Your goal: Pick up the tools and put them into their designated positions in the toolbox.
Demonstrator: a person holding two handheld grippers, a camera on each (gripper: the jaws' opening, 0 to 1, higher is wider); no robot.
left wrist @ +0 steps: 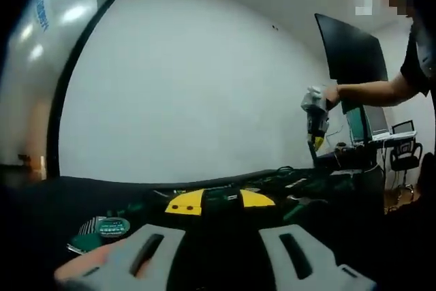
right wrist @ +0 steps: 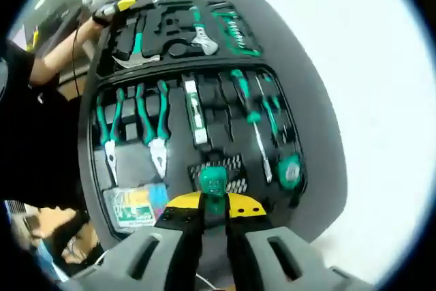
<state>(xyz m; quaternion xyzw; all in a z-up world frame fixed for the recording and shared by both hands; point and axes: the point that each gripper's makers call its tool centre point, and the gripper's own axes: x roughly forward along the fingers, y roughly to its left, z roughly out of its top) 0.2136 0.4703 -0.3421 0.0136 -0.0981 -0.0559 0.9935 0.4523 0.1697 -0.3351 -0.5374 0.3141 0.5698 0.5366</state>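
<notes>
Holding a green-handled tool [right wrist: 214,189] above the open toolbox [right wrist: 102,120], right gripper [right wrist: 212,236] clamped on it.

Right gripper view: jaws closed tight on the tool's handle, directly over the black foam tray. Seated in the tray: two green-handled pliers [right wrist: 158,127], a spirit level [right wrist: 195,115], screwdrivers [right wrist: 252,124], a tape measure [right wrist: 289,172], an adjustable wrench [right wrist: 202,35] in the far section. The other gripper sits at the far corner of the box. Left gripper view: left gripper [left wrist: 216,253] low over the dark box edge, jaws spread apart, nothing between them; a round green tape measure [left wrist: 112,225] just beside its left jaw. A person's hand [left wrist: 320,97] holds the right gripper up against the white wall [left wrist: 191,80].
</notes>
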